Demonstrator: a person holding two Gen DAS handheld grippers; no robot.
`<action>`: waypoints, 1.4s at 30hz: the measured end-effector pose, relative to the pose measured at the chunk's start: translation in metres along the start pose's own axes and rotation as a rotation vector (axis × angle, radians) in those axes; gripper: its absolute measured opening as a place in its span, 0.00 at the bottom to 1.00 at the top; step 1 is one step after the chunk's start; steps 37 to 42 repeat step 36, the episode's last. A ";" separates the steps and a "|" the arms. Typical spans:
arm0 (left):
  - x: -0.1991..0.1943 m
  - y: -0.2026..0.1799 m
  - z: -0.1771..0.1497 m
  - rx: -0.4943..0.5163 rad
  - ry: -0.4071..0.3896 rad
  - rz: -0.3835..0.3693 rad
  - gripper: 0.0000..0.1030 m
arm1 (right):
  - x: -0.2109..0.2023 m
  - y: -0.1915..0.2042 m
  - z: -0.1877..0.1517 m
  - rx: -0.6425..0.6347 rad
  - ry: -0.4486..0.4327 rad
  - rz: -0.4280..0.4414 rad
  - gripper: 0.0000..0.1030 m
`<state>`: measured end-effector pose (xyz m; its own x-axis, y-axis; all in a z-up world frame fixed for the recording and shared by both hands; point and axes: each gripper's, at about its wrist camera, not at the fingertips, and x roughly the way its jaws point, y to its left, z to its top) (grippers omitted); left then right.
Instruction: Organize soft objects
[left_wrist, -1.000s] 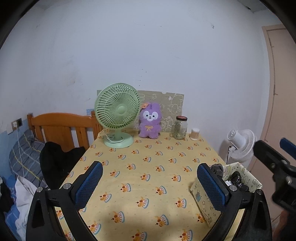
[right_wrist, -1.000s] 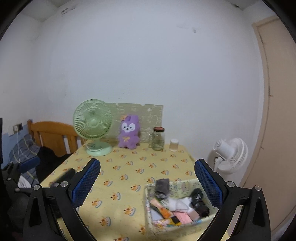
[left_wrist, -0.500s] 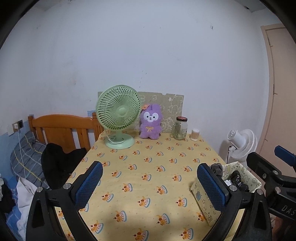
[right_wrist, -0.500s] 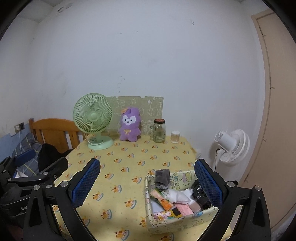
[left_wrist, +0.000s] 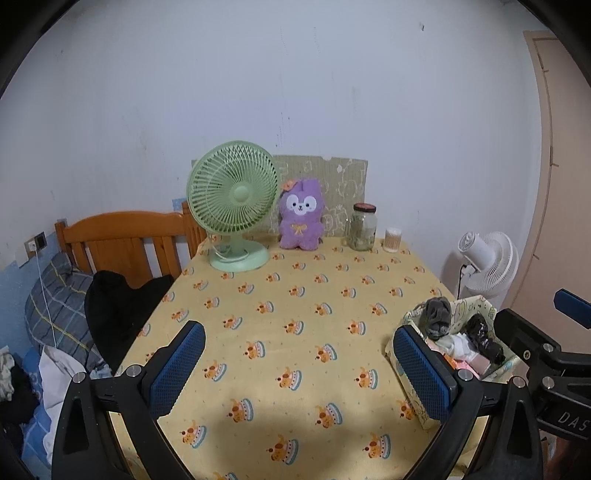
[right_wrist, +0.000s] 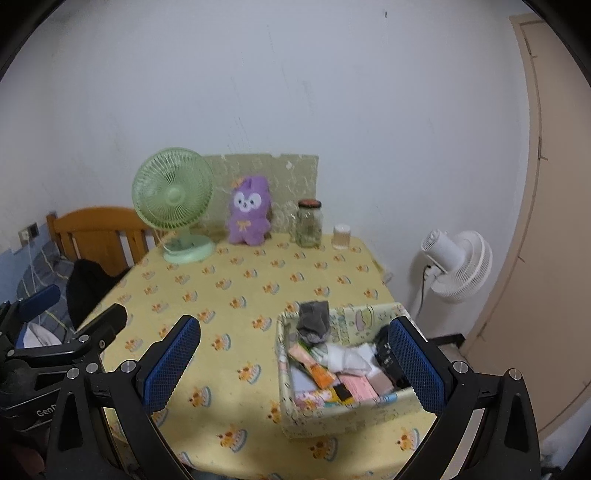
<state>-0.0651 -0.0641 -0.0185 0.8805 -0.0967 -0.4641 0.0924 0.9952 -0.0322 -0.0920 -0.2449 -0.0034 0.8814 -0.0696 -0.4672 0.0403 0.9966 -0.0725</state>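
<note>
I count two fans: one green desk fan (left_wrist: 233, 199) on the table (left_wrist: 295, 295) and one white floor fan (right_wrist: 458, 260) standing beside it. At the table's far edge sit one purple plush bunny (left_wrist: 301, 214), one glass jar (left_wrist: 362, 227) with a dark lid, and one small pale cup (left_wrist: 392, 240), all in a row to the right of the green fan.

One patterned fabric box (right_wrist: 332, 413) sits near the table's front right corner. In it lie a grey sock (right_wrist: 314, 319) draped against the back wall, a white cloth (right_wrist: 347, 356), something black (left_wrist: 482, 338), an orange packet (right_wrist: 314, 365) and pink folded pieces (right_wrist: 364, 386); I cannot sort the rest of the pile.

My left gripper (left_wrist: 301, 371) is spread wide over the bare tablecloth, gripping nothing. My right gripper (right_wrist: 293, 367) is spread just as wide and empty, its right pad (right_wrist: 415, 367) covering part of the box's contents. The jar's contents are hard to make out.
</note>
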 end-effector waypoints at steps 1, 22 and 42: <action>0.002 0.000 -0.001 -0.001 0.011 -0.004 1.00 | 0.001 0.000 -0.001 -0.002 0.009 -0.004 1.00; 0.006 0.000 -0.001 0.002 0.033 -0.011 1.00 | 0.009 0.000 -0.006 0.000 0.031 -0.011 1.00; 0.004 0.004 0.001 -0.006 0.020 -0.011 1.00 | 0.004 0.005 -0.001 -0.006 0.018 -0.010 1.00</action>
